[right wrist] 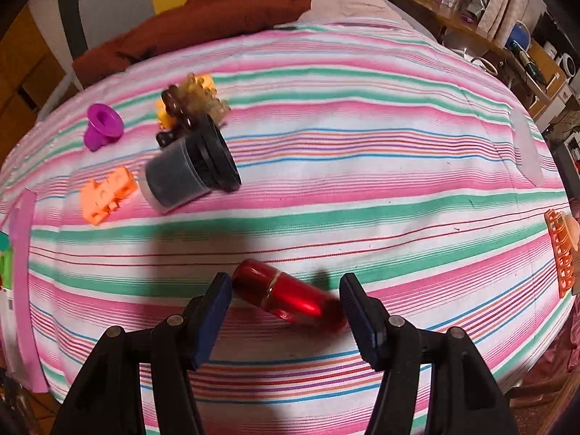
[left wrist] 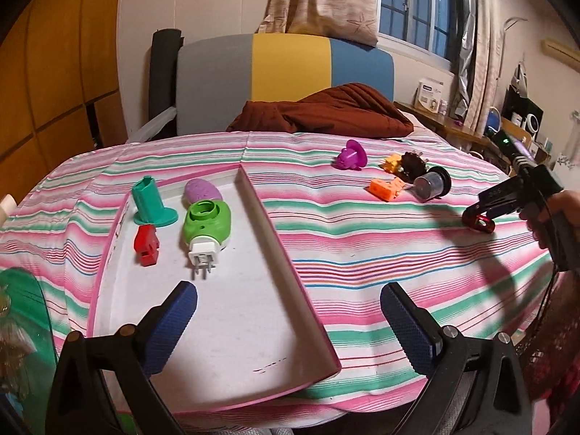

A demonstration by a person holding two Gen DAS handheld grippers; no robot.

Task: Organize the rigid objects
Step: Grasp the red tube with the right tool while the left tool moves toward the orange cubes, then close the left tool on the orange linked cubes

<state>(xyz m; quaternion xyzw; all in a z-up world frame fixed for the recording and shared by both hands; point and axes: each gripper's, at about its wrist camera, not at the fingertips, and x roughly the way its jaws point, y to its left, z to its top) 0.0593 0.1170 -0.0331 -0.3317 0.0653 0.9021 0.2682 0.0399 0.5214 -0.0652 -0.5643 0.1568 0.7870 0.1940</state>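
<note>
My right gripper (right wrist: 285, 282) is shut on a shiny red cylinder (right wrist: 290, 299), gripped end to end between its blue pads just above the striped bedspread; the left wrist view shows it at the far right (left wrist: 479, 222). My left gripper (left wrist: 290, 291) stands open over the near end of a white tray with a pink rim (left wrist: 232, 326). In the tray lie a teal flanged tube (left wrist: 150, 203), a purple oval (left wrist: 203, 190), a green plug-in device (left wrist: 206, 223) and a red block (left wrist: 146, 244). Loose on the bed are a purple flanged piece (right wrist: 101, 125), an orange block (right wrist: 107, 195), a black-capped jar (right wrist: 192, 170) and hair clips (right wrist: 192, 103).
A brown blanket (left wrist: 326, 112) lies at the bed's far end before a grey, yellow and blue headboard (left wrist: 290, 65). An orange basket (right wrist: 560, 253) sits at the bed's right edge. A green translucent sheet (left wrist: 21, 326) hangs at the near left. A cluttered desk (left wrist: 471, 130) runs along the right wall.
</note>
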